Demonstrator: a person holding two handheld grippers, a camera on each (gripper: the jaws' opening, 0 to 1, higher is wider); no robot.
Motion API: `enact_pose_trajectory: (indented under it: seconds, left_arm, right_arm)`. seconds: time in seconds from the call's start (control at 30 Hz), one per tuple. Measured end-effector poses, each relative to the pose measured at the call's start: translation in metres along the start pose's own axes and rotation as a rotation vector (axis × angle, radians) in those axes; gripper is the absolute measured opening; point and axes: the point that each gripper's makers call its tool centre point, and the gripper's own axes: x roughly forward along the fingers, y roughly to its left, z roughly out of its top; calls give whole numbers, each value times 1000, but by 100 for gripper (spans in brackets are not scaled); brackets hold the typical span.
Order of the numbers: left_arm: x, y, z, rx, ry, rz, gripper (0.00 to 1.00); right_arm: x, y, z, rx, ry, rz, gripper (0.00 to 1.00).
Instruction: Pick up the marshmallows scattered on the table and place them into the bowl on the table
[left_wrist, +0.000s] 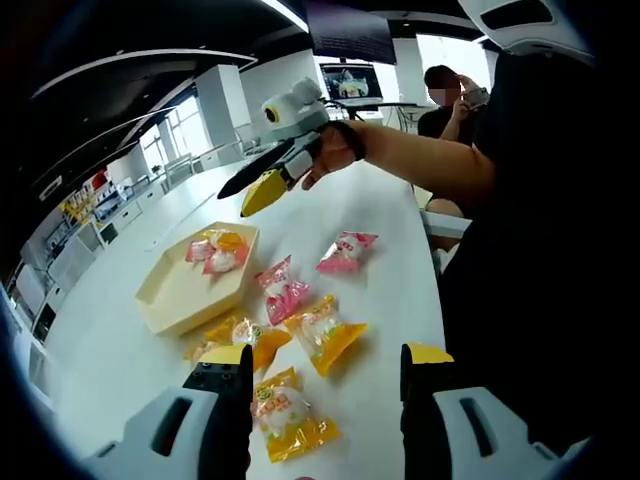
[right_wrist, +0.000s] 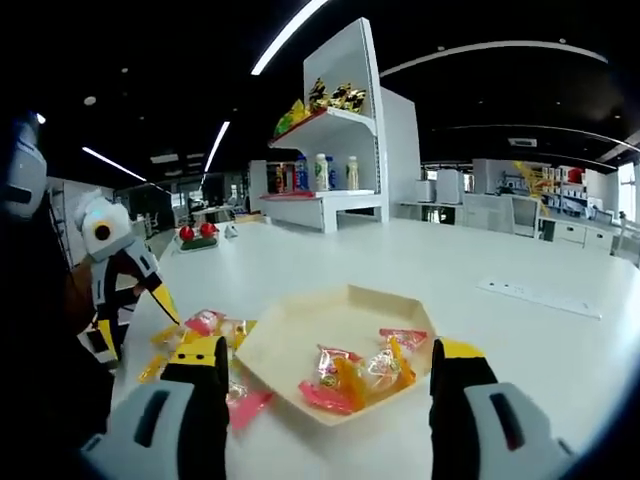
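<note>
A cream hexagonal bowl (left_wrist: 172, 292) sits on the white table (left_wrist: 385, 200) and holds a few pink and orange marshmallow packets (left_wrist: 217, 252). Several more packets lie loose beside it: two pink ones (left_wrist: 347, 252) (left_wrist: 285, 290) and an orange one (left_wrist: 325, 332). My left gripper (left_wrist: 325, 362) is open low over another orange packet (left_wrist: 290, 415). My right gripper (right_wrist: 328, 355) is open just above the bowl (right_wrist: 300, 325), with the packets inside (right_wrist: 360, 375) between its jaws. A hand holds the right gripper (left_wrist: 240, 200) above the table beyond the bowl. The left gripper (right_wrist: 135, 318) stands by loose packets (right_wrist: 205, 322).
The table's right edge (left_wrist: 430, 270) runs close to the person's dark clothing. Another person (left_wrist: 450, 95) sits at the far end near a monitor (left_wrist: 350, 80). A white shelf with bottles (right_wrist: 320, 175), red objects (right_wrist: 195, 235) and a flat strip (right_wrist: 540, 295) lie farther off.
</note>
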Motion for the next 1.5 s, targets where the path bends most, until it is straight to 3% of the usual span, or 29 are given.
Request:
enact_pose_trajectory:
  seconds: [0.27,0.43,0.5,0.73,0.8,0.93,1.2,1.47,1.5]
  left_arm:
    - [1,0,0,1,0,-2,59]
    - [1,0,-1,-1,2,-3,59]
    - [1,0,-1,-1,3,-3,59]
    - [3,0,-1,-2,1,-5,59]
    - [3,0,-1,-1,3,-7,59]
    - [3,1,-1,-2,4,-5,59]
    - [2,1,-1,0,7,-5,59]
    - [3,-1,0,1,7,-11,59]
    - [3,-2,1,1,2,-16,59]
  right_arm:
    - [-5,12,4,-57,13,22,75]
    - [-9,26,-7,-90,62,56,75]
    - [-9,25,-9,-151,73,30,77]
    - [-11,40,-10,-148,97,79,78]
    - [-11,55,-9,-166,84,138,82]
    - [-10,64,-14,-164,95,172,92]
    - [-17,74,-20,-195,124,207,93]
    - [-30,84,-25,-294,184,214,89]
    - [-32,94,-26,-311,182,238,89]
